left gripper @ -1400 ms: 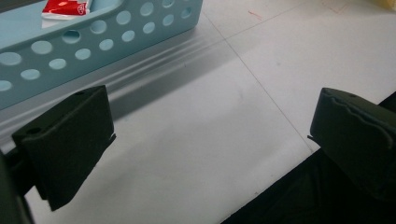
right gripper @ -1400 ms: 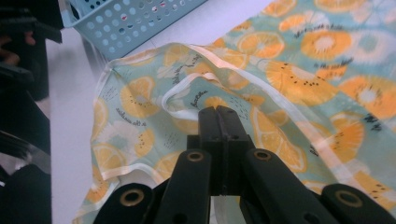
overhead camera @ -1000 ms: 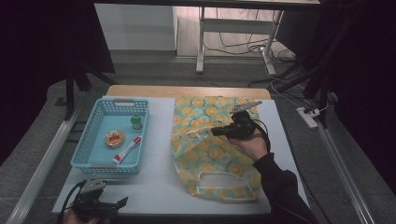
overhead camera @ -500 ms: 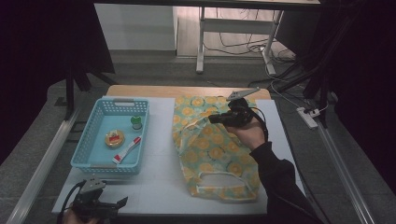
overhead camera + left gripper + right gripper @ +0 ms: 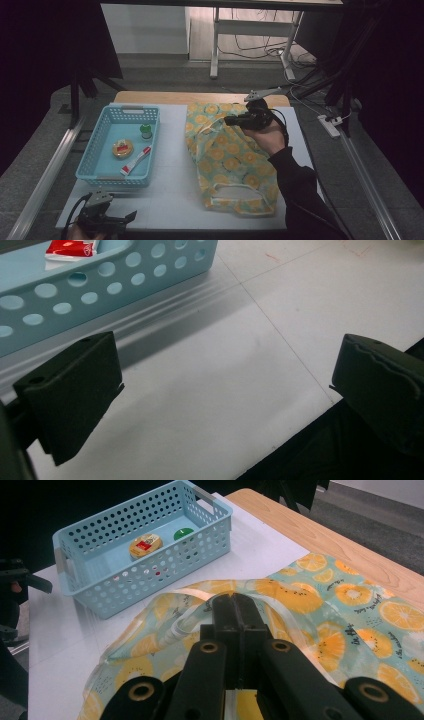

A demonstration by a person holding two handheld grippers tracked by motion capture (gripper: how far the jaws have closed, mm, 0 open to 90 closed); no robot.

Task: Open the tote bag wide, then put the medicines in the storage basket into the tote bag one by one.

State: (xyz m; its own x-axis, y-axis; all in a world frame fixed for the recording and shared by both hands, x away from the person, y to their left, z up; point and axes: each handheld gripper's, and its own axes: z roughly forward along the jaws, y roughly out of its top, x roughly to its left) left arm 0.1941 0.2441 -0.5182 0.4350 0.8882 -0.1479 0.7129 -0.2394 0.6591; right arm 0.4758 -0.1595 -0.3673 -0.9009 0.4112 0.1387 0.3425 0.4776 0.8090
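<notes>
Right gripper view: right hand-held gripper (image 5: 234,611) clenched on bag's (image 5: 320,630) handle strap (image 5: 187,617), lifted.

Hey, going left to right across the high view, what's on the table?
Left gripper at the near edge → blue basket → orange-print bag → right gripper, shut on the bag's handle.

Orange-slice-patterned bag (image 5: 230,160), pale-blue basket (image 5: 100,150)
</notes>
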